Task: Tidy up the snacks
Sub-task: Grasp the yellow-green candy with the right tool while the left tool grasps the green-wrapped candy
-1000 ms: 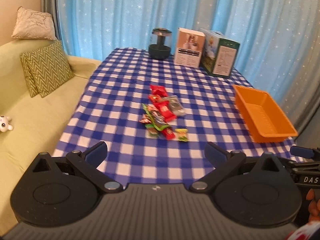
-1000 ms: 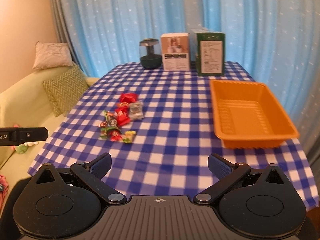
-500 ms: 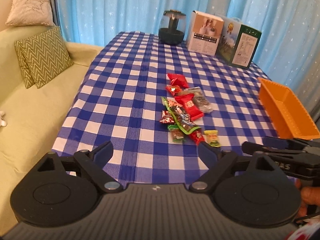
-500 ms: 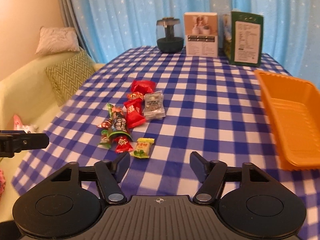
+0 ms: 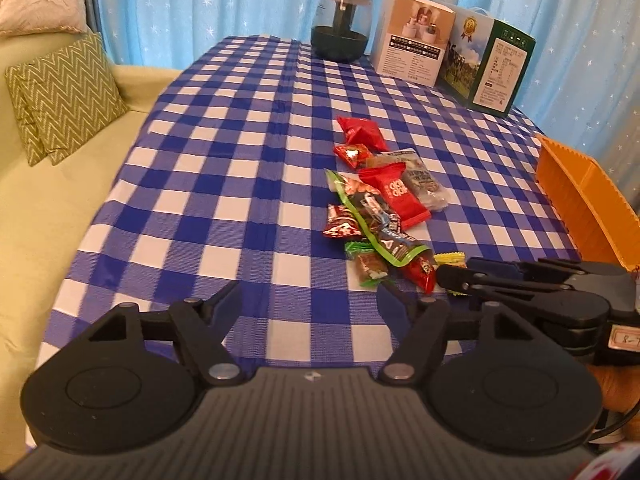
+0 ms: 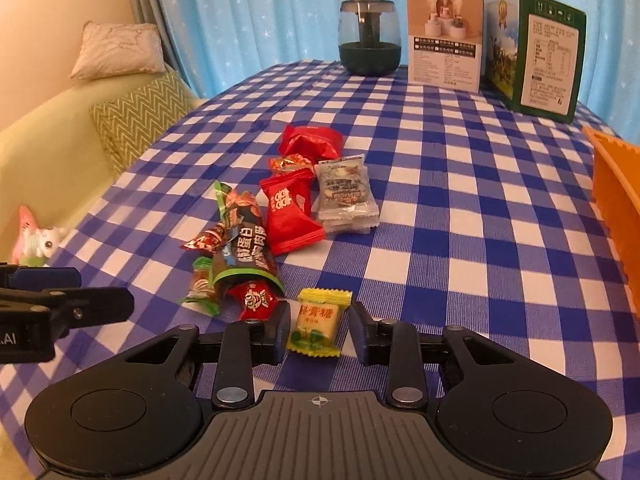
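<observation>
The right tool [image 6: 319,330] sat low over the checked counter [image 6: 460,208], its fingers spread to either side of a yellow candy [image 6: 317,322] without touching it. The candy lay at the near end of the snack pile [image 6: 280,216]. The left tool [image 5: 309,304] hung spread and empty beside the pile. The orange tray [image 5: 580,196] stood well to the right.

— Warm indoor light, fairly even; soft daylight glowing through the blue curtain [image 6: 280,8] at the far side.
— Strong shadows?
— Only faint ones under the snack wrappers [image 6: 292,216]. Small glints on the foil.
— Sharpness?
— Crisp at centre, softer toward the rim. Heavy fisheye bending of the tablecloth [image 5: 224,168] checks; dark vignetted corners.
</observation>
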